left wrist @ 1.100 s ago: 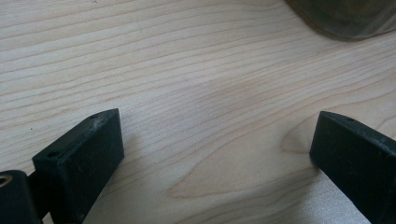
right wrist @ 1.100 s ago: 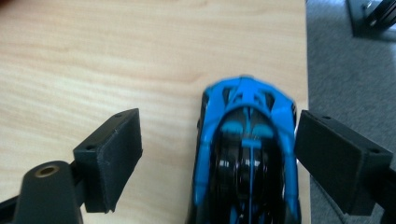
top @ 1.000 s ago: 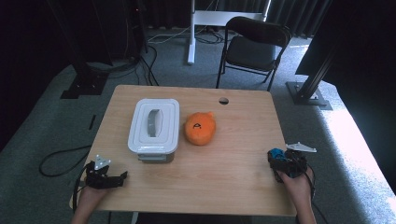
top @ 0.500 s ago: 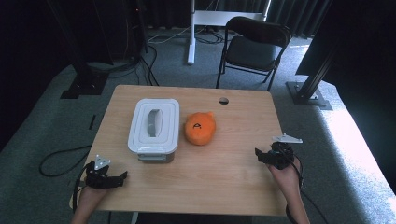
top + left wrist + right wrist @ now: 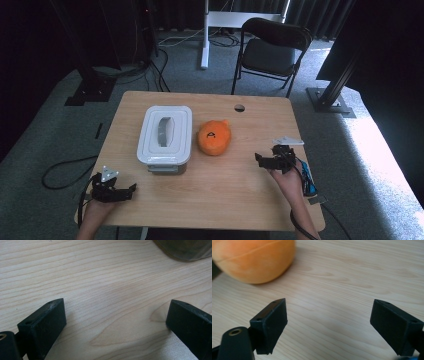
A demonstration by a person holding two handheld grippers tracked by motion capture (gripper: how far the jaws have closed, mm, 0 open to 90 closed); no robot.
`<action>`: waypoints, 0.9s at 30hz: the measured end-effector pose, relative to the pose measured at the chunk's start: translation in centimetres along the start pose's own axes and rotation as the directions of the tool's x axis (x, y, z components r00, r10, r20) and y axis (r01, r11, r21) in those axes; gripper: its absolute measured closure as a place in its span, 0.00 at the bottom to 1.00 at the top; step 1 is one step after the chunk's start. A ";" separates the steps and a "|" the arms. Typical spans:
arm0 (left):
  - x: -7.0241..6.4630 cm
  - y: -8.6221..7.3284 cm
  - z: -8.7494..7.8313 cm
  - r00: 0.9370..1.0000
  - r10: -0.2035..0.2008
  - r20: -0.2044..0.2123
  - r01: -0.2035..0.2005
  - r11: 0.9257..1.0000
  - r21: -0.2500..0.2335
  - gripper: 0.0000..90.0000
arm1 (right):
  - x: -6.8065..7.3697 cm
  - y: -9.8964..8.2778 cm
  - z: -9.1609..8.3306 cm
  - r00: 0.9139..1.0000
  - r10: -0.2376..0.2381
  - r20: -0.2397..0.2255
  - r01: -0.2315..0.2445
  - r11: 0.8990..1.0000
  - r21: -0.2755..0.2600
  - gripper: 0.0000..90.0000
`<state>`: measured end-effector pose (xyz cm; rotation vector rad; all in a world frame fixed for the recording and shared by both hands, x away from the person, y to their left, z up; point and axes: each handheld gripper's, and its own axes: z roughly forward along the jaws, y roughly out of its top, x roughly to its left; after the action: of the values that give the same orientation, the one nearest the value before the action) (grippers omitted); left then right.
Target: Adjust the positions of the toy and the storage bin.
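**Jaws spread, orange toy ahead**

My right gripper (image 5: 266, 161) holds its jaws spread, empty, over the bare wooden bench (image 5: 235, 200). The round orange plush toy (image 5: 215, 137) lies near, to its left, beside the white lidded plastic box (image 5: 165, 134). My left gripper (image 5: 120, 192) rests spread at the near-left corner.

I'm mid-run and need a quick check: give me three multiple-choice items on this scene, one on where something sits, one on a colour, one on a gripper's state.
1. Where is the orange plush toy relative to the white lidded container?
A. On top of it
B. Beside it, toward the right gripper's side
C. On the floor

2. What colour is the container's lid?
A. White
B. Blue
C. Black

3. How do the right gripper's jaws stand?
A. Shut on the toy
B. Shut on nothing
C. Open, with bare table between them

Answers: 1 B, the high view shows the two side by side on the table. 2 A, the lid is white with a grey handle. 3 C, the right gripper view shows wood grain between wide-set jaws.
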<state>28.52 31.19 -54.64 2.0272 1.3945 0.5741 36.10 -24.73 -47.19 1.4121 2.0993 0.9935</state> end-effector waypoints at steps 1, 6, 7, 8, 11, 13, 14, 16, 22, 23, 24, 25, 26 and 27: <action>0.0 0.0 0.0 1.000 0.000 0.000 0.000 1.000 0.000 0.04 | 0.3 0.2 0.2 1.000 -0.004 -0.003 0.004 1.000 -0.001 0.15; 0.0 0.0 0.0 1.000 0.000 0.000 0.000 1.000 0.000 0.04 | 1.7 1.1 1.3 0.999 -0.017 -0.052 0.017 1.000 -0.007 0.15; 0.0 0.0 0.0 1.000 0.000 0.000 0.000 1.000 0.000 0.04 | 2.0 1.3 1.5 0.998 -0.022 -0.054 0.022 1.000 -0.009 0.16; 0.0 0.0 0.0 1.000 0.000 0.000 0.000 1.000 -0.001 0.04 | 2.2 1.5 1.7 0.998 -0.027 -0.060 0.027 1.000 -0.010 0.15; 0.0 0.0 0.0 1.000 0.000 0.000 0.000 1.000 0.000 0.04 | 3.0 2.0 2.5 0.996 -0.036 -0.081 0.036 0.999 -0.003 0.16; 0.0 0.0 0.0 1.000 0.000 0.000 0.000 1.000 0.000 0.04 | 3.4 2.2 2.9 0.996 -0.040 -0.085 0.040 0.999 -0.005 0.17; 0.0 0.0 0.0 1.000 0.000 0.000 0.000 1.000 0.000 0.04 | 3.6 2.3 3.1 0.995 -0.045 -0.094 0.044 0.999 -0.005 0.17; 0.0 0.0 0.0 1.000 0.000 0.000 0.000 1.000 0.000 0.04 | 4.1 2.5 3.5 0.994 -0.051 -0.099 0.050 0.999 -0.006 0.17; 0.0 0.0 0.0 1.000 0.000 0.000 0.000 1.000 0.000 0.04 | 5.2 2.9 4.5 0.990 -0.070 -0.120 0.071 0.998 0.001 0.17; 0.0 0.0 0.0 1.000 0.000 0.000 0.000 1.000 0.000 0.04 | 5.3 3.0 4.7 0.990 -0.069 -0.125 0.070 0.998 0.003 0.17; 0.0 0.0 0.0 1.000 0.000 0.000 0.000 1.000 0.000 0.04 | 5.4 3.0 4.8 0.989 -0.072 -0.126 0.073 0.997 0.005 0.17; 0.0 0.0 0.0 1.000 0.000 0.000 0.000 1.000 0.000 0.04 | 5.5 3.1 5.0 0.989 -0.070 -0.133 0.072 0.997 0.008 0.17; 0.0 0.0 0.0 1.000 0.000 0.000 0.000 1.000 0.000 0.04 | 5.6 3.2 5.2 0.988 -0.071 -0.135 0.073 0.997 0.008 0.17; 0.0 0.0 0.0 1.000 0.000 0.000 0.000 1.000 0.000 0.04 | 5.7 3.2 5.3 0.988 -0.069 -0.141 0.071 0.997 0.011 0.17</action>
<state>28.52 31.19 -54.64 2.0267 1.3945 0.5742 39.48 -17.05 -48.01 1.3005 2.2464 1.0790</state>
